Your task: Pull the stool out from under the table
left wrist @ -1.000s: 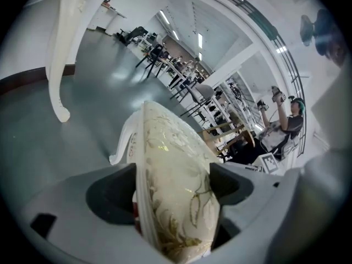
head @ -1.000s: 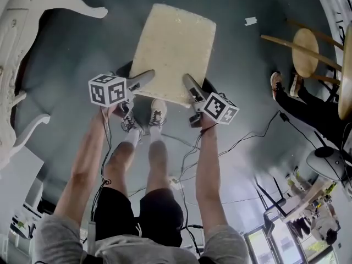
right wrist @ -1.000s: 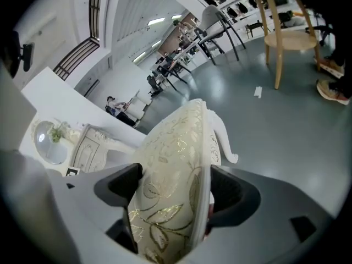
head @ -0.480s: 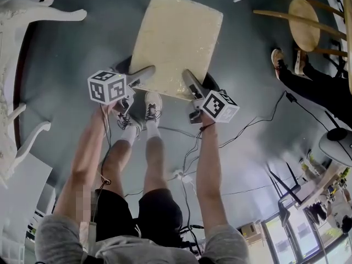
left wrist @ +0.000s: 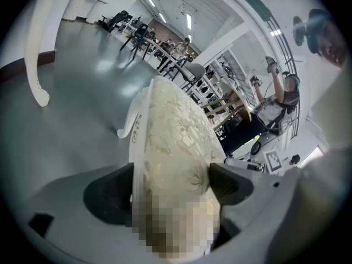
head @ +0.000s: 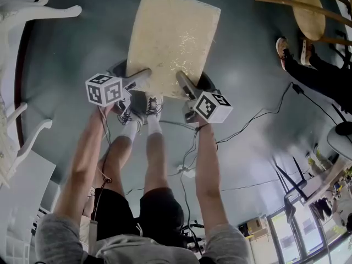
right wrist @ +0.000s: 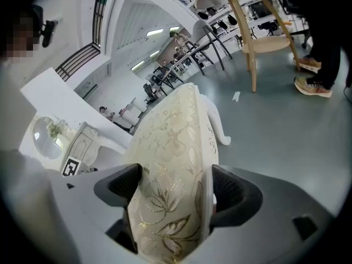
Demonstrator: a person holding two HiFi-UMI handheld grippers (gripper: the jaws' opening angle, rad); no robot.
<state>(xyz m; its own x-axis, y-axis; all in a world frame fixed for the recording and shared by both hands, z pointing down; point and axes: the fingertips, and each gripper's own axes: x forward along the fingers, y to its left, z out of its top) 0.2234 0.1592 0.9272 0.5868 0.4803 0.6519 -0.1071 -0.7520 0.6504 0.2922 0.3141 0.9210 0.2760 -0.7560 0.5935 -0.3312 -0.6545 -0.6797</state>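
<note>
Firmly, left tool (head: 144,74) and right tool (head: 182,79) clamp the stool (head: 171,37), table (head: 38,12) left, wooden seat (head: 307,18) right, cables (head: 250,124) underfoot.

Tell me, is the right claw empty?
No, the right claw is clamped on the cushioned edge of the stool.

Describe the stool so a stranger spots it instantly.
On the grey floor, right of the white table's curved legs, stands the stool, gripped by the left claw and right claw. Unlike the round wooden seat nearby, its top is a rectangular cream flowered cushion.
</note>
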